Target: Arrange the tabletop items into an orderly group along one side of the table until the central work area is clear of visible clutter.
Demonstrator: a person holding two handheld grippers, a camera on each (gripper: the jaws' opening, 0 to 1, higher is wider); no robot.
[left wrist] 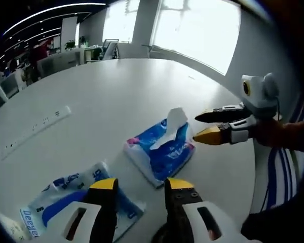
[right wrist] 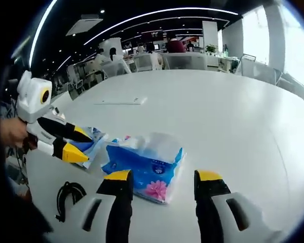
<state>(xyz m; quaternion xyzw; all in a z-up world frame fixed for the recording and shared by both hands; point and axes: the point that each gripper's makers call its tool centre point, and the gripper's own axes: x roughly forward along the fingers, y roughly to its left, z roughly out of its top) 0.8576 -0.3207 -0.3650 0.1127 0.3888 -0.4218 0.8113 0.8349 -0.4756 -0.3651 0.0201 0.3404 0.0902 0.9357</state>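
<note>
Fingers: both pairs stand parted with nothing between them. My left gripper (left wrist: 140, 186) hovers low over the white table (left wrist: 116, 96), its yellow-tipped jaws spread above the gap between two tissue packs. My right gripper (right wrist: 164, 178) is likewise spread, its jaws framing the near end of the fuller pack.

Task items: the fuller tissue pack (left wrist: 159, 150), blue with a white sheet standing up from its slot, lies near the table's edge. In the right gripper view the same pack (right wrist: 144, 164) shows a pink flower print. A flatter blue pack (left wrist: 73, 200) lies just beside it, nearer my left jaws. A black cord loop (right wrist: 68, 194) rests on the table close by.

Step in hand, as I judge it: approach, before any grasp; neither pack is held yet. The next move calls for lowering one gripper so its jaws straddle a pack's narrow sides, then closing gently, since soft wrapping will crumple.

Containers: each pack is a soft wrapper holding tissues; the fuller one looks well stocked, the flatter one nearly spent.
</note>
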